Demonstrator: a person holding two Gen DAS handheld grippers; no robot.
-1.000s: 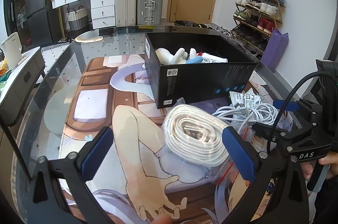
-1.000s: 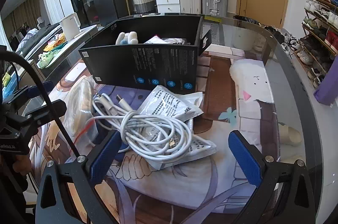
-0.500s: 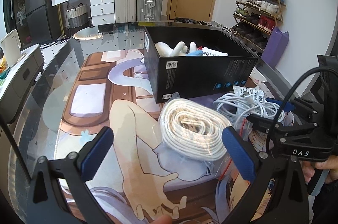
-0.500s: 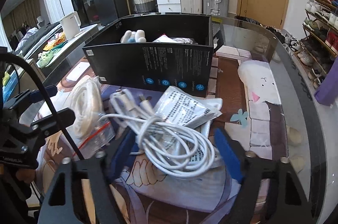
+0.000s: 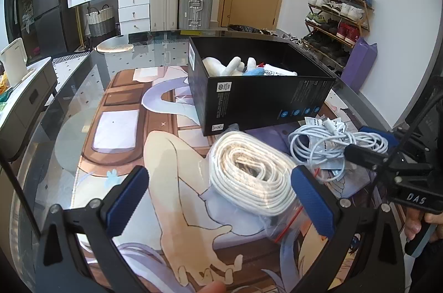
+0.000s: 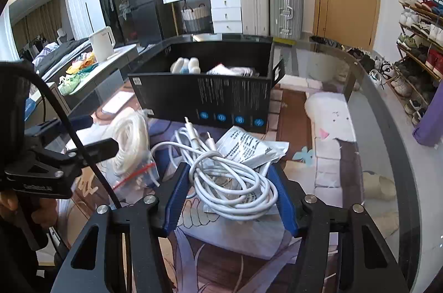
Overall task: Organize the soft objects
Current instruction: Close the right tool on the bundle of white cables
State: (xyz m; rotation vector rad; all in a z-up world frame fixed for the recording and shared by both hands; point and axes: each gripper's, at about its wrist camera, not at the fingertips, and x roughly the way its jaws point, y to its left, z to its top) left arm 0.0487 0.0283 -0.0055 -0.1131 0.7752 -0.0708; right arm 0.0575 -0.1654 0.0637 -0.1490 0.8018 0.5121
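- Right wrist view alone shows the right claw (image 6: 229,196) clamping the white cable (image 6: 229,176); its jaws have just been closing, from wide apart a second ago.
- Cable lies on packets (image 6: 249,149) on the worktop (image 6: 387,154), in front of the black box (image 6: 205,96).
- Left wrist view alone shows the left claw (image 5: 218,204) wide open, empty, straddling a bagged rope coil (image 5: 249,171); it has not moved.
- Plush toys (image 5: 227,66) sit inside the box.

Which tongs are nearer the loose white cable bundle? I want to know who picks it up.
Right. The right tongs have just been closing around the white cable bundle, which sits between their pads. The left tongs stand open beside it, around the bagged rope coil.
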